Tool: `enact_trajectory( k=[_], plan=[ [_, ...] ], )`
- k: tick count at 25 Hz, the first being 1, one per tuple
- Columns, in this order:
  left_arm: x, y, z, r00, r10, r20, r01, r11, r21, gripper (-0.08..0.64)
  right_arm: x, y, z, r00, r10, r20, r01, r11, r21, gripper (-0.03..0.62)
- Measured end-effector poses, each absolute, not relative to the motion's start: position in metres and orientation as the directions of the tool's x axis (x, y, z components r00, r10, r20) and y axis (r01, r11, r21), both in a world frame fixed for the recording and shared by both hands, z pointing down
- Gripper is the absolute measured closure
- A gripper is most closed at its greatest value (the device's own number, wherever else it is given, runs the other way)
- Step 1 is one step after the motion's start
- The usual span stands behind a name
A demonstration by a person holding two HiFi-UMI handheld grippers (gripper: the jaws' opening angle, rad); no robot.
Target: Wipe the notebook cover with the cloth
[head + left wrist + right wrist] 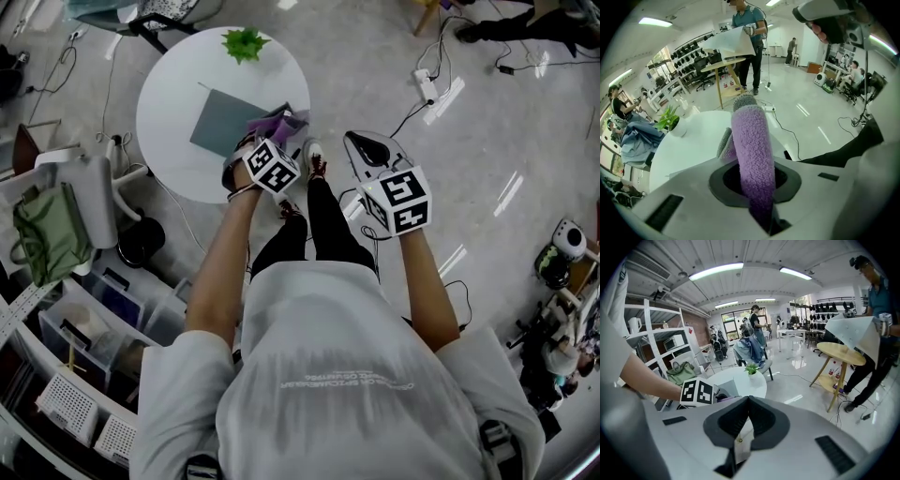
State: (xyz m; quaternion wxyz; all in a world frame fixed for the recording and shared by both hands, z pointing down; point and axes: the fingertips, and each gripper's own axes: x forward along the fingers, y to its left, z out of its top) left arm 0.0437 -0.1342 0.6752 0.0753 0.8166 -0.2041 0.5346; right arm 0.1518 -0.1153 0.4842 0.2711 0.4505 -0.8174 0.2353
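Observation:
A grey-blue notebook (223, 122) lies flat on the round white table (178, 103). At the notebook's near right corner my left gripper (272, 133) is shut on a purple cloth (277, 120). In the left gripper view the cloth (751, 145) stands up out of the jaws as a thick purple roll over the table (689, 145). My right gripper (364, 142) hangs over the floor to the right of the table, off the notebook. Its jaws meet at the tip with nothing held (748, 398). The notebook (728, 388) also shows in the right gripper view.
A small potted plant (245, 43) stands at the table's far edge. A chair (84, 192), a green bag (47, 234) and storage bins (84, 328) are at the left. Cables and a power strip (427, 86) lie on the floor. A person with a sheet stands by a wooden table (841, 354).

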Motion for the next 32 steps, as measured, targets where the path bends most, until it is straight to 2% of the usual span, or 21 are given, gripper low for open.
enact_trajectory(
  k=[4,8,12,17,23,27,32],
  plan=[
    [0.057,-0.118,0.671,0.430,-0.186,0.883,-0.424,-0.906,0.016,0.512,0.150,-0.110,0.484,-0.440,-0.614,0.655,-0.870,0.473,-0.141,0.591],
    [0.045,-0.126,0.653,0.471,-0.275,0.838,-0.513,-0.858,0.007,0.512,0.142,-0.113,0.483,-0.452,-0.598,0.662,-0.854,0.504,-0.128,0.591],
    [0.004,-0.152,0.622,0.481,-0.389,0.786,-0.634,-0.773,0.006,0.512,0.122,-0.126,0.482,-0.487,-0.574,0.658,-0.817,0.565,-0.112,0.591],
    [-0.077,-0.193,0.601,0.367,-0.511,0.777,-0.764,-0.642,-0.062,0.512,0.091,-0.151,0.490,-0.532,-0.548,0.646,-0.786,0.602,-0.137,0.592],
    [-0.151,-0.232,0.612,0.193,-0.535,0.822,-0.826,-0.541,-0.158,0.512,0.056,-0.174,0.505,-0.580,-0.496,0.647,-0.737,0.657,-0.157,0.591],
    [-0.162,-0.254,0.630,0.138,-0.534,0.834,-0.809,-0.546,-0.216,0.511,0.046,-0.181,0.518,-0.592,-0.466,0.657,-0.723,0.668,-0.177,0.592],
    [-0.137,-0.258,0.666,0.180,-0.480,0.858,-0.766,-0.616,-0.183,0.511,0.043,-0.181,0.533,-0.593,-0.432,0.679,-0.714,0.672,-0.196,0.591]
  ],
)
